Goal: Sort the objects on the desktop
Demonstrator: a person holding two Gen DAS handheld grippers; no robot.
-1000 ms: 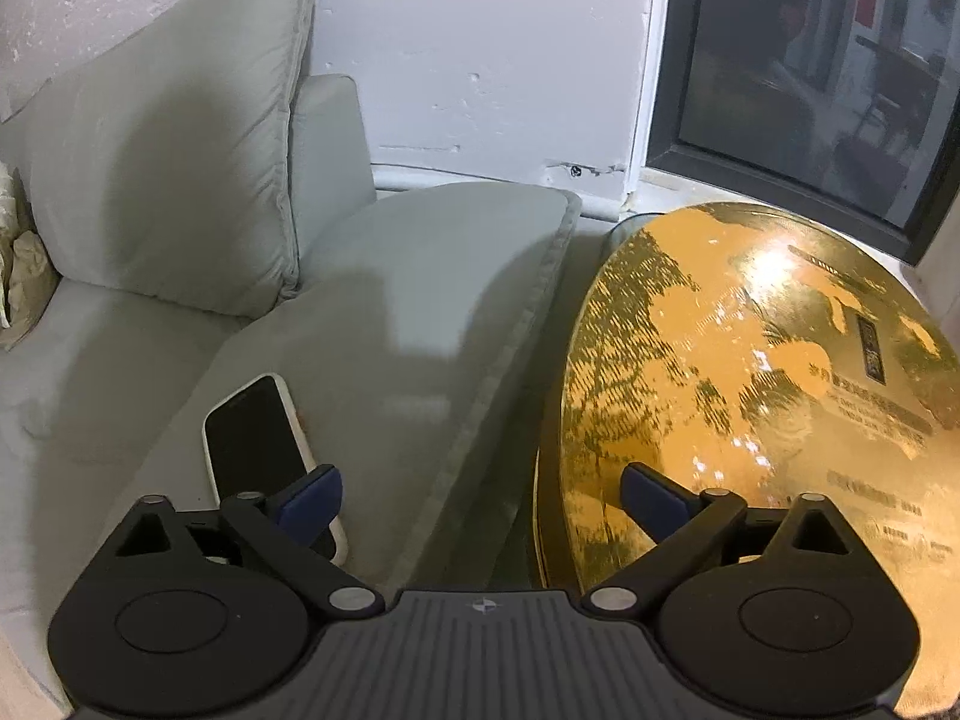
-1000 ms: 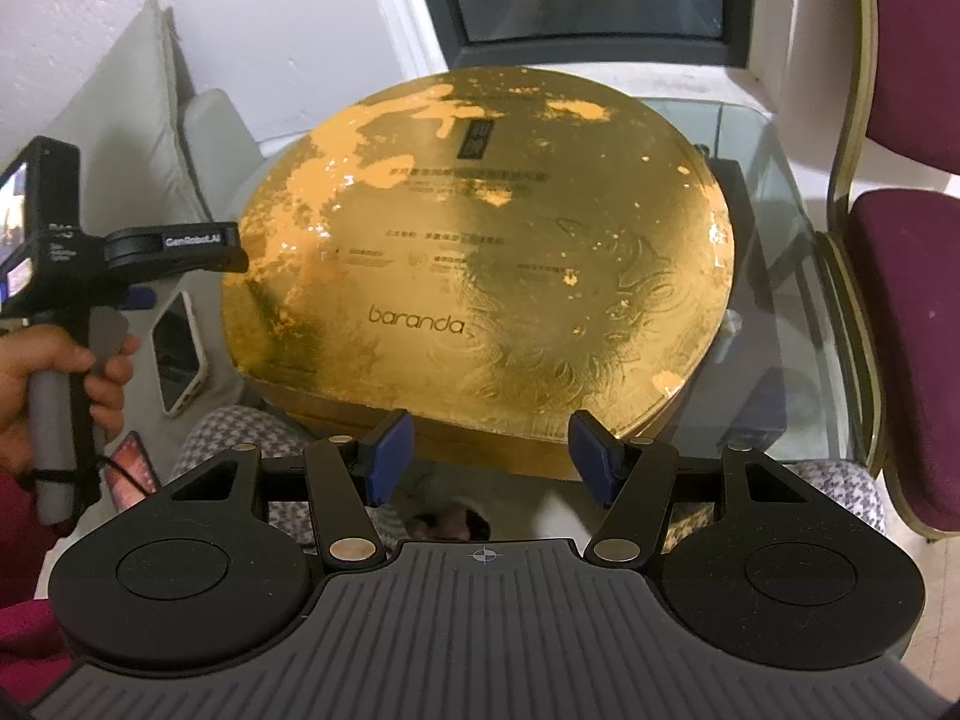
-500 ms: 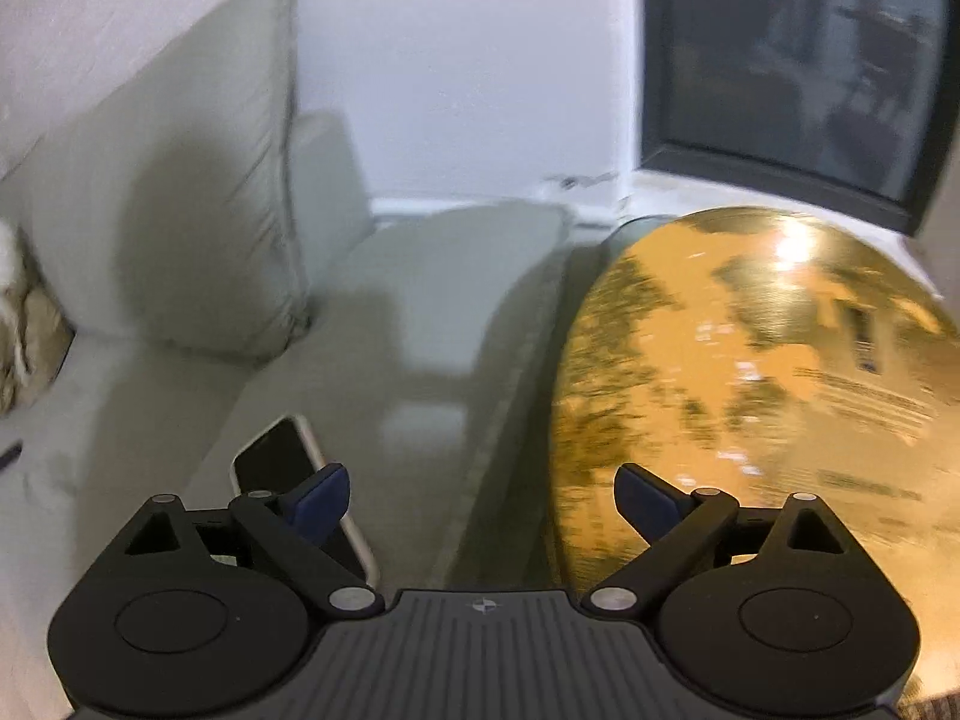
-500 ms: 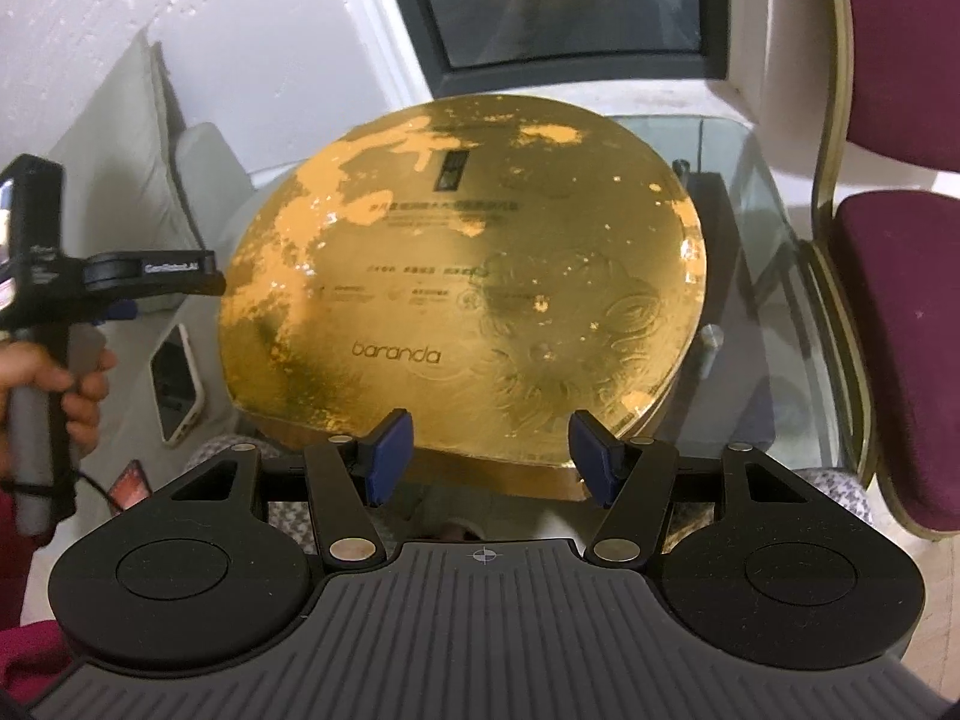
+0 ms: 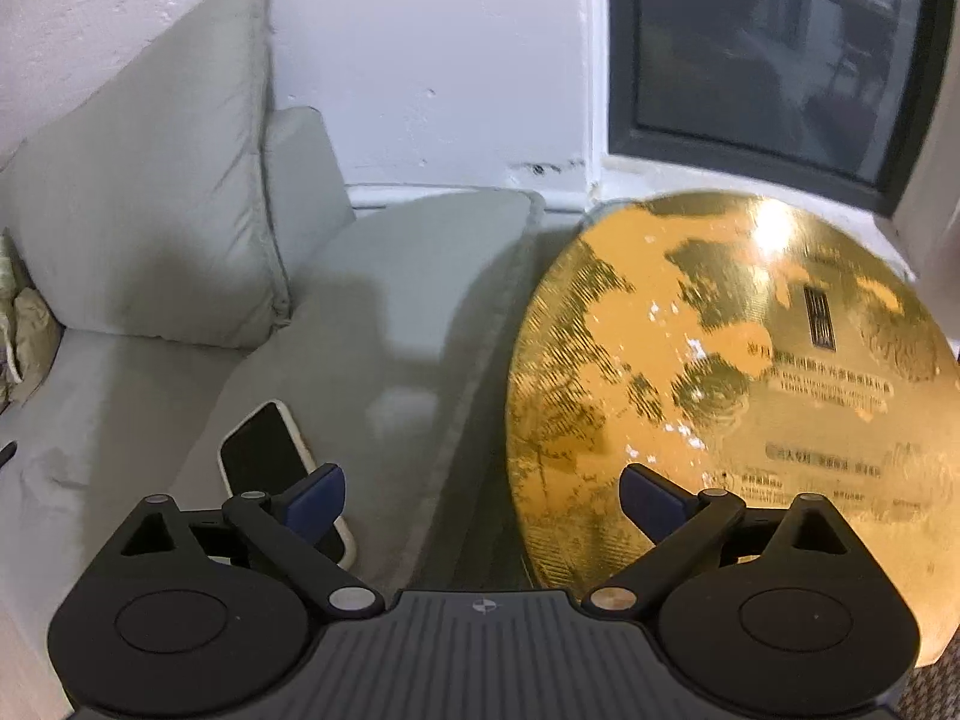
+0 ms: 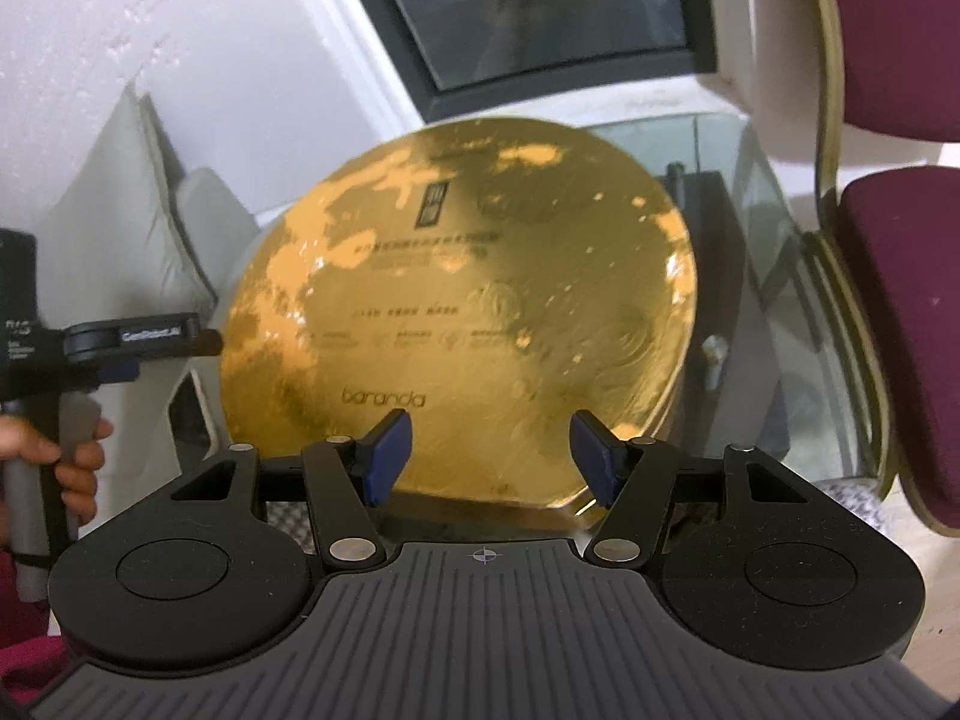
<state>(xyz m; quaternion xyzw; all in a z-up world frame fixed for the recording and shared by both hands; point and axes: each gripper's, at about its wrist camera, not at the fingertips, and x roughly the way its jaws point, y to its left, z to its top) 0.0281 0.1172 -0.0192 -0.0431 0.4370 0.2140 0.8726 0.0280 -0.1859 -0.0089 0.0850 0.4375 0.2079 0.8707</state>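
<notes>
Gold foil round box lid point(image 6: 468, 312), shiny and embossed, covers most of the glass worktop point(image 6: 750, 192), so it is my landmark. My right claw point(image 6: 489, 456) is spread wide, empty, facing the box's near edge — probably lined up there because the box is too broad to pinch anywhere but the rim. My left claw point(image 5: 483, 495) is also wide, holding nothing, hovering off the box's left side over the grey sofa cushion point(image 5: 384, 324). Black phone in a pale case point(image 5: 270, 456) lies flat on that cushion, left of the box, partly under my left claw's finger. Maroon chair point(image 6: 900, 240) stands right of the box.
</notes>
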